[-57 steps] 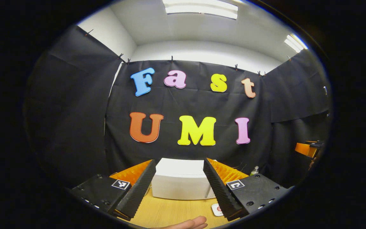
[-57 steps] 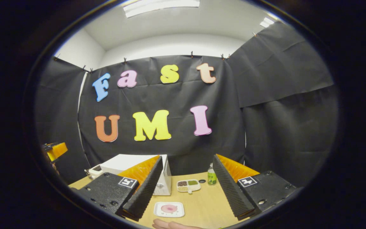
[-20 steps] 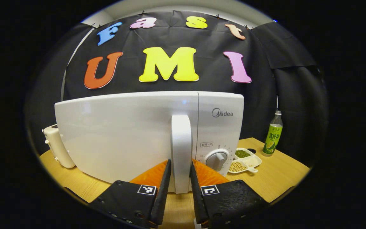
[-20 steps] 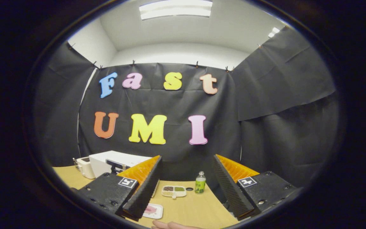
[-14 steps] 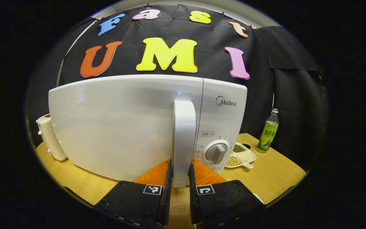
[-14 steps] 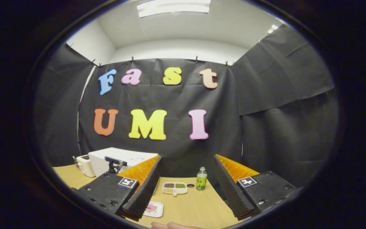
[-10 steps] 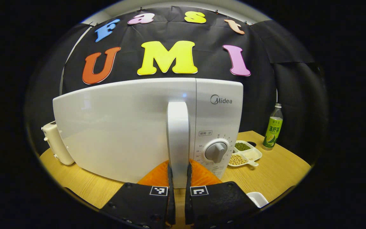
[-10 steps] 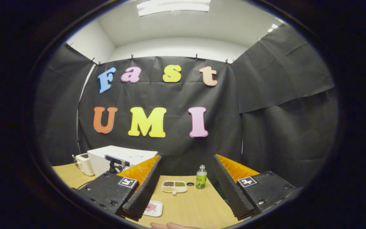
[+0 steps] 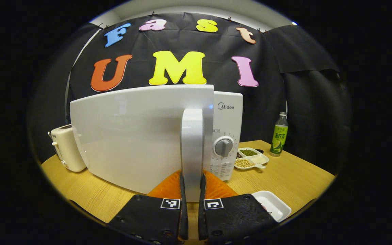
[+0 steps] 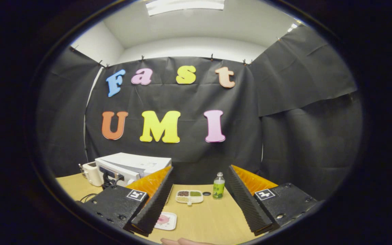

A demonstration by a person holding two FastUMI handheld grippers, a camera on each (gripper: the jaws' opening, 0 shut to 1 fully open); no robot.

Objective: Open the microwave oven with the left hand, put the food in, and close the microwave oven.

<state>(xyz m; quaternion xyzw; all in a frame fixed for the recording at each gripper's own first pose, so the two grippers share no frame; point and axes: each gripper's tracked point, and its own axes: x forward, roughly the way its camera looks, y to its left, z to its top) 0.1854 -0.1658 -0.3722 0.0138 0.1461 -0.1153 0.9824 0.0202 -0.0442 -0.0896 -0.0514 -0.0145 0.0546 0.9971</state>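
In the left gripper view, the left gripper (image 9: 192,204) sits at 6 o'clock with both fingers pressed against the sides of the tall white vertical door handle (image 9: 191,149), clamped on it near its lower end. The handle belongs to the glossy white microwave oven (image 9: 148,136), which stands on the light wooden table (image 9: 294,177). Its wide, smooth door stands slightly ajar: the door's right edge sits forward of the control panel, which carries a grey round dial (image 9: 223,147) at about 3 o'clock of the handle.

A cream toaster (image 9: 67,147) stands at 9 o'clock beside the oven. A white divided dish of beans (image 9: 250,158) and a green-labelled plastic bottle (image 9: 277,134) lie toward 3 o'clock. A white square plate (image 9: 273,205) is at 5 o'clock.

In the right gripper view, the right gripper (image 10: 199,200) holds nothing, its fingers spread wide. The small white plate with pink food (image 10: 166,219) lies on the table at 6 o'clock, just beside its left finger (image 10: 155,200). The oven (image 10: 131,166) is at 8 o'clock.
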